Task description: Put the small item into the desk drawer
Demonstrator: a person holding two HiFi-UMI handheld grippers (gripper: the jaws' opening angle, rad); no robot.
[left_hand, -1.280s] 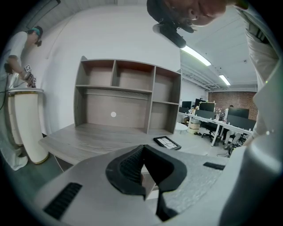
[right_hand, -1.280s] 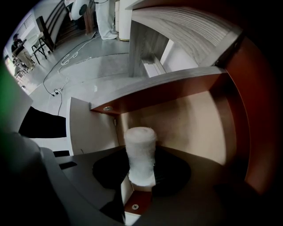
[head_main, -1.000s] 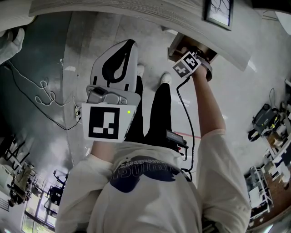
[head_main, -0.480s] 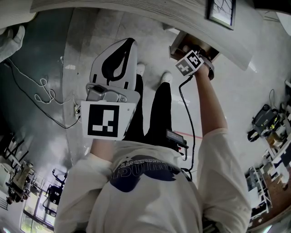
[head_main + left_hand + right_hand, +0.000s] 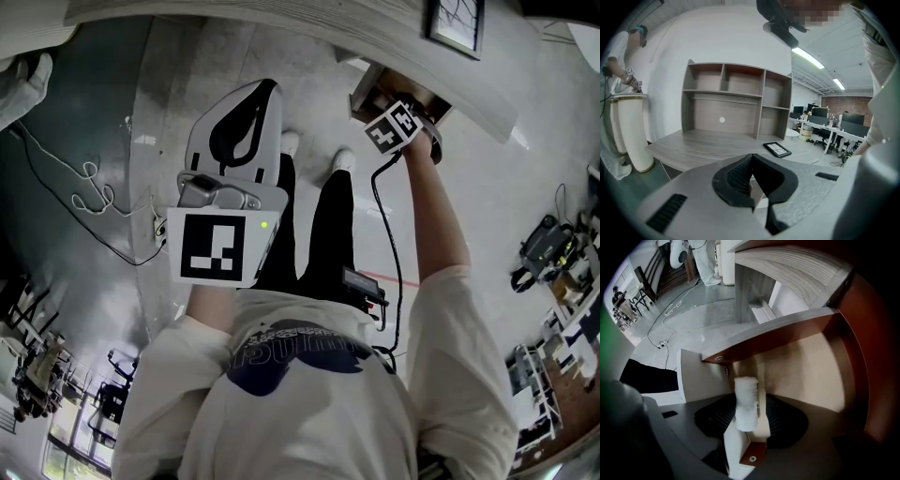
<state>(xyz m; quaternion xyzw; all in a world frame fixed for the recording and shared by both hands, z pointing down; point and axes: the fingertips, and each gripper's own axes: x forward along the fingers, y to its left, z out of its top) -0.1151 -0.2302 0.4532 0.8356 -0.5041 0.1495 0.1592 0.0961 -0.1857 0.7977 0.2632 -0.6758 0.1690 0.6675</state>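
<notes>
White roll, apparently loose, within open drawer

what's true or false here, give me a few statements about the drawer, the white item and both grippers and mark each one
1. The desk drawer is open. True.
2. The right gripper clamps the small white item tightly. False: its jaws are opening. The item stands between them, with a gap on each side.
3. The left gripper holds the black-framed flat item. False: its jaws are together with nothing in them, and that item lies on the desk.
4. In the head view the right gripper is at the drawer, and the left one is held away from it, near the person's body. True.
</notes>
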